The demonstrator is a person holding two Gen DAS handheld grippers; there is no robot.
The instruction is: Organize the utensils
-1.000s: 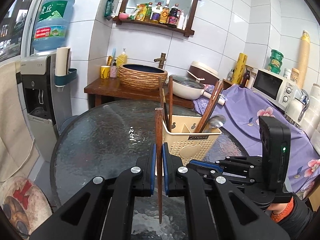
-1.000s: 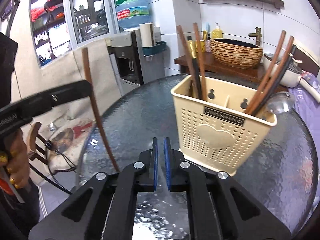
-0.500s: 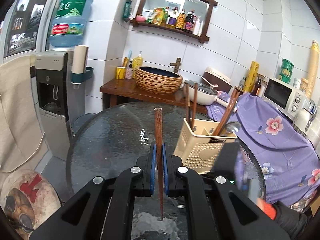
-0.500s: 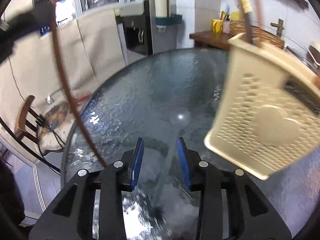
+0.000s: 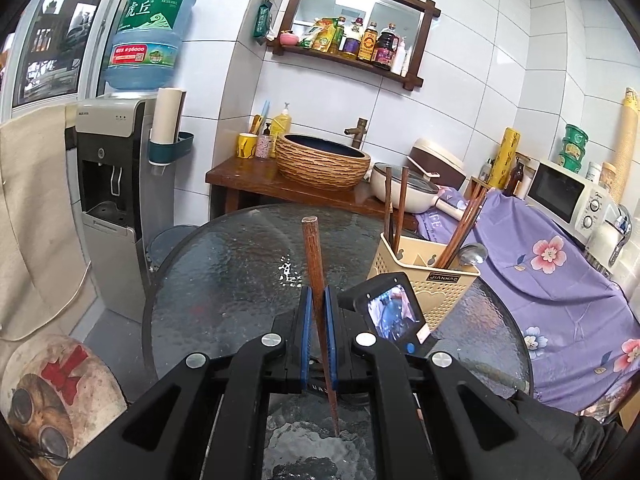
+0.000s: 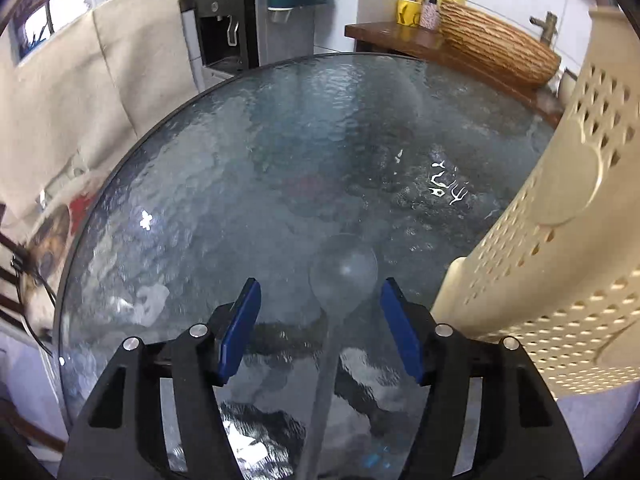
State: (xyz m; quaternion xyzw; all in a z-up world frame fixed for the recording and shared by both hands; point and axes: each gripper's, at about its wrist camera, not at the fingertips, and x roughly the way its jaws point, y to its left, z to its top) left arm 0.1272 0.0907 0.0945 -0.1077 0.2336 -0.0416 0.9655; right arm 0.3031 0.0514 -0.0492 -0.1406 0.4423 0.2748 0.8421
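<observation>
While the glass table is slick, the caddy could be nudged by the right gripper, whose jaws have just been opening (wide, unclamped) around a spoon lying flat. Left gripper pinches one chopstick upright; it may pivot.

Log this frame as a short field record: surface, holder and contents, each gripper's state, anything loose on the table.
surface: round glass table
holder: beige caddy, upright on the table, with chopsticks and a metal spoon inside
left gripper: shut on a wooden chopstick
right gripper: open, jaws just been opening
loose item: clear spoon lying on the glass, between the right jaws, not gripped
</observation>
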